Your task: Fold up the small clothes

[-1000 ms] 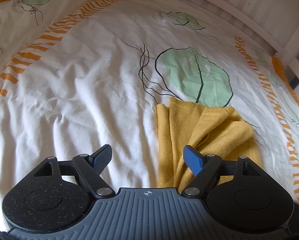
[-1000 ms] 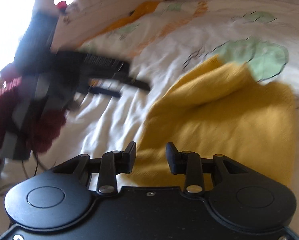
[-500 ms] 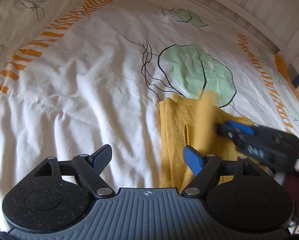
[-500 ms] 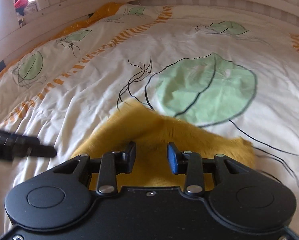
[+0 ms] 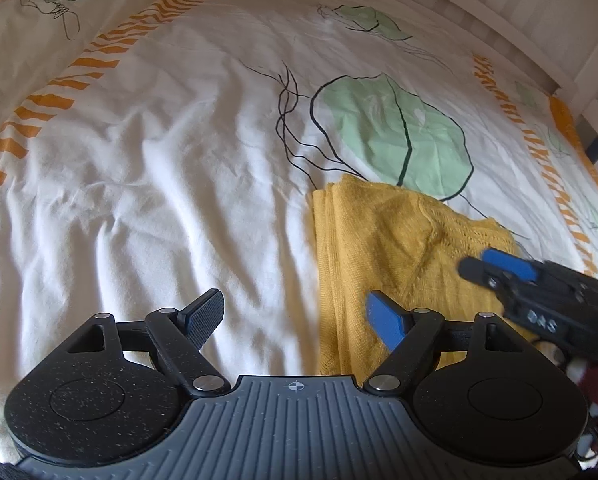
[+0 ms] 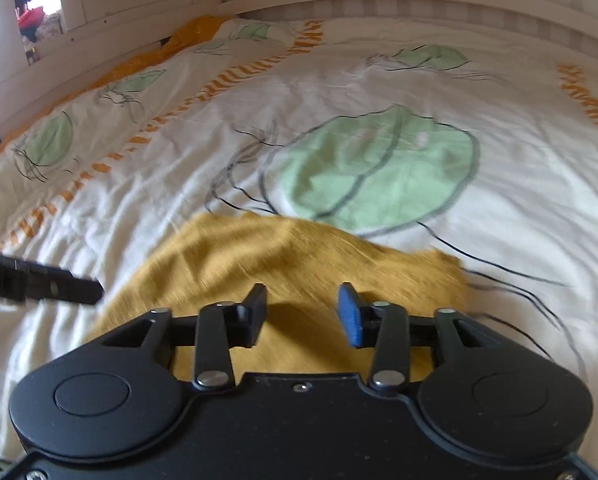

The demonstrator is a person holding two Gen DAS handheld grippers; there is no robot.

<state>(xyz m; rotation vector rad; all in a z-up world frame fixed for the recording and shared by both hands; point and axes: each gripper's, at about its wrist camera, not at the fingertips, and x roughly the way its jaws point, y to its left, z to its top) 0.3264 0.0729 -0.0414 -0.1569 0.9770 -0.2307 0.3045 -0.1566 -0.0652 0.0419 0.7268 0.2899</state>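
Cloth (image 5: 383, 248) lying folded on bedsheet (image 5: 159, 168).
Right gripper (image 6: 303, 312) hovering over it, jaws just widening, gripping nothing; left gripper (image 5: 295, 320) waiting alongside, fingers wide apart.

We see our left gripper (image 5: 295, 316) tilted downward with its jaws spread wide and nothing between them; the black ribbed pad sits on one side, the blue pad on the other. Our right gripper (image 6: 302, 312) also points down, and its jaws have just been opening, with an empty gap between the pads. From the left wrist view the right gripper (image 5: 495, 266) reaches in from the blue-pad side, just ahead of the left jaws, apart from them.
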